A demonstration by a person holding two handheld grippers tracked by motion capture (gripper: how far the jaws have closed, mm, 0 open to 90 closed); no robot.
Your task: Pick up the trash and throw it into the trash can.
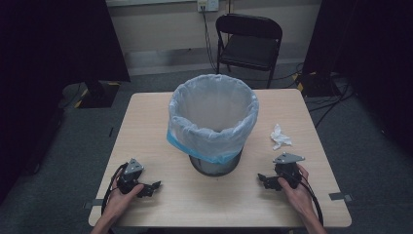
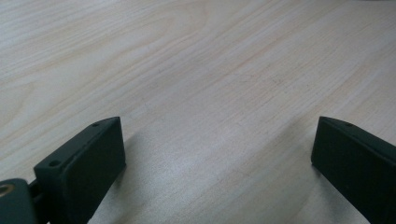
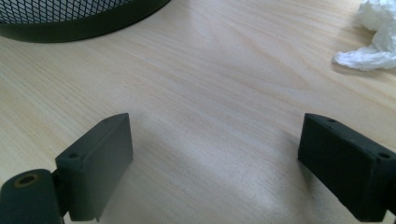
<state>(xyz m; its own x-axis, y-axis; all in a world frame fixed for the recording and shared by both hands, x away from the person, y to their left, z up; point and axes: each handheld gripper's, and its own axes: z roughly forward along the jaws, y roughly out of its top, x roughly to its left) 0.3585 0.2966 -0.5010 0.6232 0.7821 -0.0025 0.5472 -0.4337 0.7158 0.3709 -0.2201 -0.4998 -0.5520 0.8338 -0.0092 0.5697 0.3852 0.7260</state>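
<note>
on table (image 1: 146,122): both grippers spread, empty; tissue (image 1: 281,137), probably, beside bin (image 1: 213,124).

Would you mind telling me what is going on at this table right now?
A person holds the left gripper and the right gripper, both open and empty, low over the table. Between them stands a mesh bin lined with a bag. A crumpled tissue lies beyond the right gripper, untouched.

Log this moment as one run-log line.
left gripper: open, empty | right gripper: open, empty | crumpled tissue: on table, right of lined mesh bin
</note>
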